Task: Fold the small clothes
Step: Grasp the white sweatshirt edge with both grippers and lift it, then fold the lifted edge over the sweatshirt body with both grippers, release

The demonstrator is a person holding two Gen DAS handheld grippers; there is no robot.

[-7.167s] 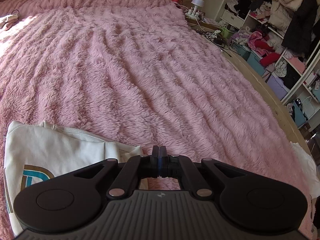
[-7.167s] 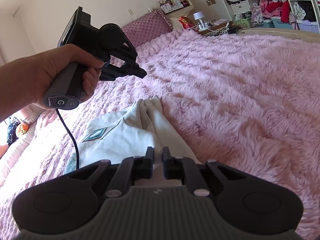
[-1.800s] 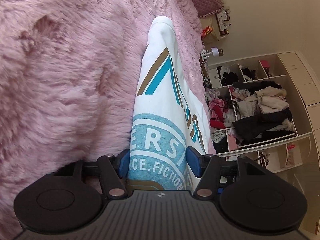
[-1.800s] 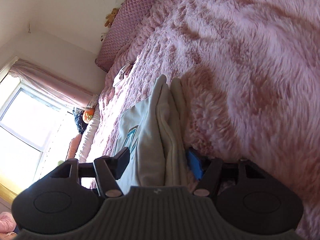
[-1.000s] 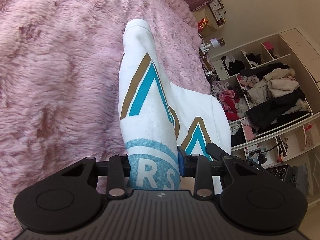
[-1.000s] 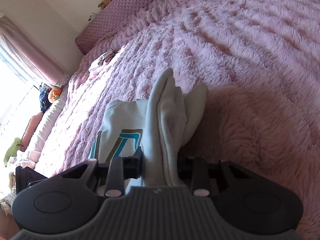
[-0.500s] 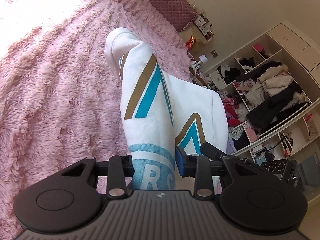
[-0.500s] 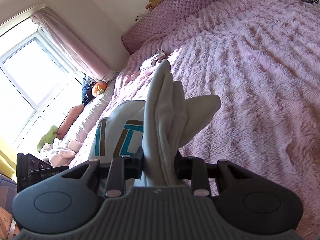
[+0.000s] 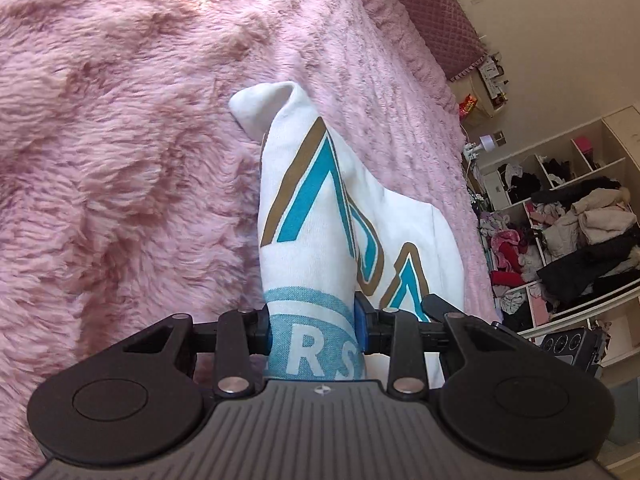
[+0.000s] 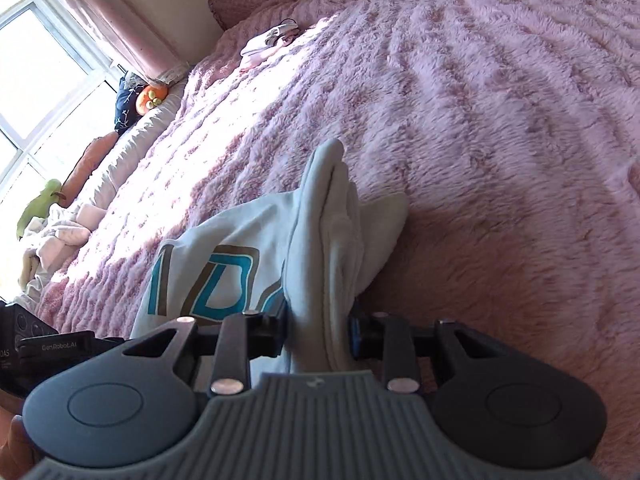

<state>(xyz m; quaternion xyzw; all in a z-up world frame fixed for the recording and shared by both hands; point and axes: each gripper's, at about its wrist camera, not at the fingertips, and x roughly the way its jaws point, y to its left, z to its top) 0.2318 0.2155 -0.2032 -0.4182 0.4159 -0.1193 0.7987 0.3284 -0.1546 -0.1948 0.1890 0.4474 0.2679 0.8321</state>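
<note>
So right now both grippers have a bunch of the same white sweatshirt, the one with the teal and brown print, and it's lying on the fluffy pink bed cover. The left gripper has its jaws clamped on a thick fold right across the round teal logo, and the cloth runs away from it toward the far side with one white corner flopped over on the fur. The right gripper is pinched on a stack of plain layers, and its jaws have just been opening a little with the fabric between them, though in the frame the pads look to be pressing on it, so I'd call that a grip. Compared with half a second back, both views have swung: the headboard and shelves sat higher in the left view then, and the window filled more of the right view, while the garment now sits lower against the bed. My read is that the folded bundle is being carried across and laid down, so the next bit is probably settling it flat and letting go. The risk is the layers sliding apart on that fur.
</note>
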